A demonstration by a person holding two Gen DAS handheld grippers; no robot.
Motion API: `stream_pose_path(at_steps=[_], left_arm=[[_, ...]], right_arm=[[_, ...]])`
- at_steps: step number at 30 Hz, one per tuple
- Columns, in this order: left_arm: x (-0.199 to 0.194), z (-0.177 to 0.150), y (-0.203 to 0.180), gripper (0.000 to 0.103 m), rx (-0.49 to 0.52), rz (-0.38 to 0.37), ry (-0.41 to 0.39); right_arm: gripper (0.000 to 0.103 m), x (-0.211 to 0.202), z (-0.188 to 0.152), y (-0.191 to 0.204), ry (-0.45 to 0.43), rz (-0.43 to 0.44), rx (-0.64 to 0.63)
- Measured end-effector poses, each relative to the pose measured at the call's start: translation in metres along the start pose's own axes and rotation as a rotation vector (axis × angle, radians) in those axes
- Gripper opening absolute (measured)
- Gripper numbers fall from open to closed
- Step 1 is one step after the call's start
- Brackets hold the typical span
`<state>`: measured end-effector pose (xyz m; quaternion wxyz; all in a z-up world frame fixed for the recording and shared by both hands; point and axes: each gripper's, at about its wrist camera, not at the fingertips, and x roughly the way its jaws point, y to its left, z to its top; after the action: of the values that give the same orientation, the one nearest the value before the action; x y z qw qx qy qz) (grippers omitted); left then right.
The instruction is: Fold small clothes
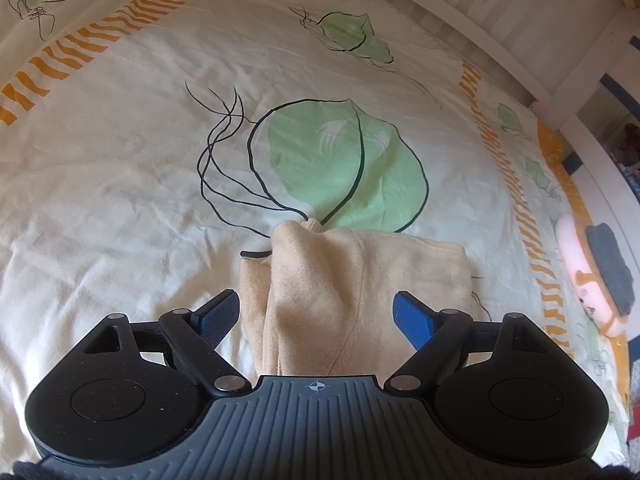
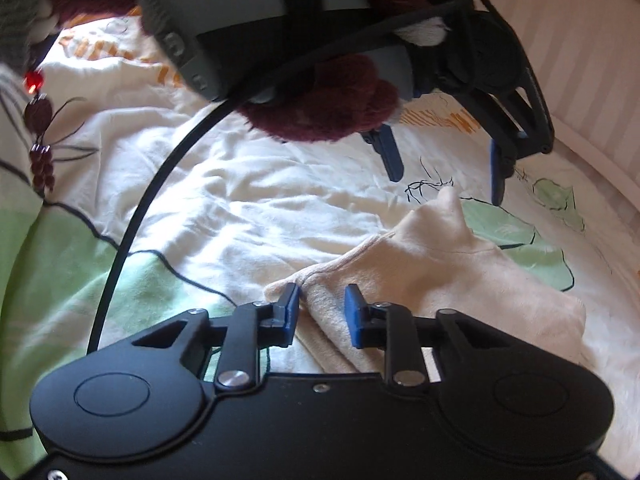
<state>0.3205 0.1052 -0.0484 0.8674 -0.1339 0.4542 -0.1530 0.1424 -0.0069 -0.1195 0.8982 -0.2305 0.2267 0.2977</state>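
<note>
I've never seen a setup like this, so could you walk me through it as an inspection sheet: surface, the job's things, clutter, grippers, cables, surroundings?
Surface: bedspread, cream with green leaf prints and orange striped bands, wrinkled.
Job's things: one small cream garment, partly folded, one corner sticking up.
Clutter: plush toy at the bed's edge.
Grippers: left gripper open, its blue pads either side of the garment without touching; right gripper narrowly parted over the garment's folded edge, pads not clearly pressing it.
Cables: black cable arcing over the bed from the left gripper.
Surroundings: white bed rail; a person's dark red fuzzy sleeve.
</note>
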Motion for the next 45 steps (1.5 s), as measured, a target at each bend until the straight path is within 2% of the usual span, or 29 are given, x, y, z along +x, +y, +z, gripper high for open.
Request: stream_pose_path(at_steps=[1,3,7,9,14,18,20,21,23,26,27,28,31,33,36,39,45], left_arm=[[0.001,0.000,-0.001,0.084,0.004,0.000,-0.002],[0.002,-0.001,-0.004,0.084,0.023,0.001,-0.010],[-0.001,-0.003,-0.018,0.084,0.094,0.001,-0.050],[-0.003,-0.004,-0.024,0.084,0.131,0.006,-0.067],[0.019,-0.013,-0.028,0.084,0.200,0.084,-0.010],[0.050,-0.024,-0.025,0.086,0.276,0.212,0.047],[0.058,-0.028,-0.017,0.087,0.256,0.194,0.047],[0.059,-0.027,-0.011,0.087,0.216,0.176,0.047],[0.056,-0.026,-0.005,0.087,0.168,0.155,0.045],[0.045,-0.024,0.000,0.086,0.127,0.077,0.016],[0.041,-0.024,0.002,0.087,0.102,0.043,0.004],[0.037,-0.023,0.004,0.087,0.077,0.015,-0.004],[0.025,-0.025,0.010,0.093,0.016,-0.024,-0.031],[0.019,-0.029,0.010,0.094,0.020,-0.010,-0.044],[0.012,-0.037,0.009,0.094,0.040,0.018,-0.052],[0.007,-0.045,0.011,0.097,0.044,0.028,-0.027],[-0.005,-0.059,0.005,0.099,0.078,0.046,0.004]], right_arm=[[0.010,0.001,0.001,-0.002,0.002,0.006,0.009],[0.010,-0.001,0.003,-0.009,-0.011,0.026,0.063],[0.010,-0.018,0.006,-0.031,-0.067,0.104,0.262],[0.010,-0.025,0.007,-0.034,-0.076,0.135,0.307],[0.010,-0.007,-0.003,-0.019,0.001,0.164,0.270],[0.012,0.001,-0.008,-0.014,0.023,0.159,0.243],[0.014,-0.004,-0.008,-0.017,0.008,0.167,0.246],[0.018,-0.009,-0.008,-0.020,0.003,0.172,0.255],[0.019,-0.019,-0.011,-0.030,-0.005,0.176,0.279],[0.020,-0.035,-0.020,-0.049,-0.002,0.164,0.336],[0.029,-0.042,-0.024,-0.057,-0.002,0.154,0.363],[0.047,-0.047,-0.027,-0.064,-0.002,0.143,0.389],[0.075,-0.058,-0.040,-0.086,-0.009,0.114,0.457],[0.077,-0.063,-0.048,-0.099,-0.011,0.083,0.496],[0.093,-0.064,-0.053,-0.115,-0.007,0.045,0.547],[0.101,-0.063,-0.060,-0.136,-0.020,0.049,0.633],[0.103,-0.047,-0.066,-0.182,-0.006,0.087,0.781]])
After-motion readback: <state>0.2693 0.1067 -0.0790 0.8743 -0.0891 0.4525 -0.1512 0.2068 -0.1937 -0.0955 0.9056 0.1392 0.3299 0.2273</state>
